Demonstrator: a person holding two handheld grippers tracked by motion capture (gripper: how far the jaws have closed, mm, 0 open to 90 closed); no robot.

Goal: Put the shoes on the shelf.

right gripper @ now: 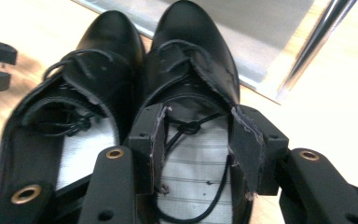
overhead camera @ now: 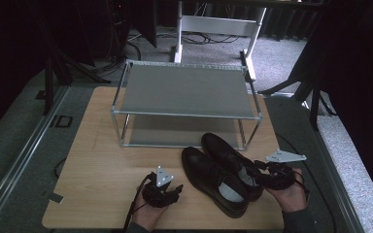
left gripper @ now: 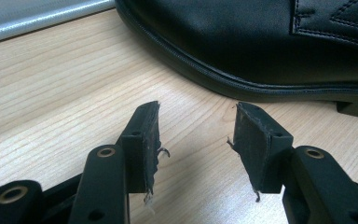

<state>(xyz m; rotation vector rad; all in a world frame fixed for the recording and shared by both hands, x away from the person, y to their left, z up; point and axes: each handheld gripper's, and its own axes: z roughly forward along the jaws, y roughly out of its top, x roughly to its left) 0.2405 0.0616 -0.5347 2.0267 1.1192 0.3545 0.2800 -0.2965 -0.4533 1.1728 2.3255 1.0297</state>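
Shoes first: the pair sits at the near right of the table (overhead camera: pixel 102 145), side by side and touching, long axes running from heels at about 5 o'clock to toes at about 11 o'clock, toes pointing at the rack (overhead camera: pixel 184 90). Your right gripper (overhead camera: pixel 262 171) is the nearer one; it sits at the heel end of the right shoe (overhead camera: pixel 228 155), jaws parted over the shoe's opening, gripping nothing that I can see. In the right gripper view the insole and a loose lace lie between the pads, so a bite on the heel collar looks like the likely move.

Your left gripper (overhead camera: pixel 167 190) rests at 9 o'clock of the left shoe (overhead camera: pixel 209 177), jaws spread wide and empty, with that shoe's side and heel just ahead in its own view.

The rack's near right post and lower shelf edge stand just beyond the toes, at 12 o'clock.
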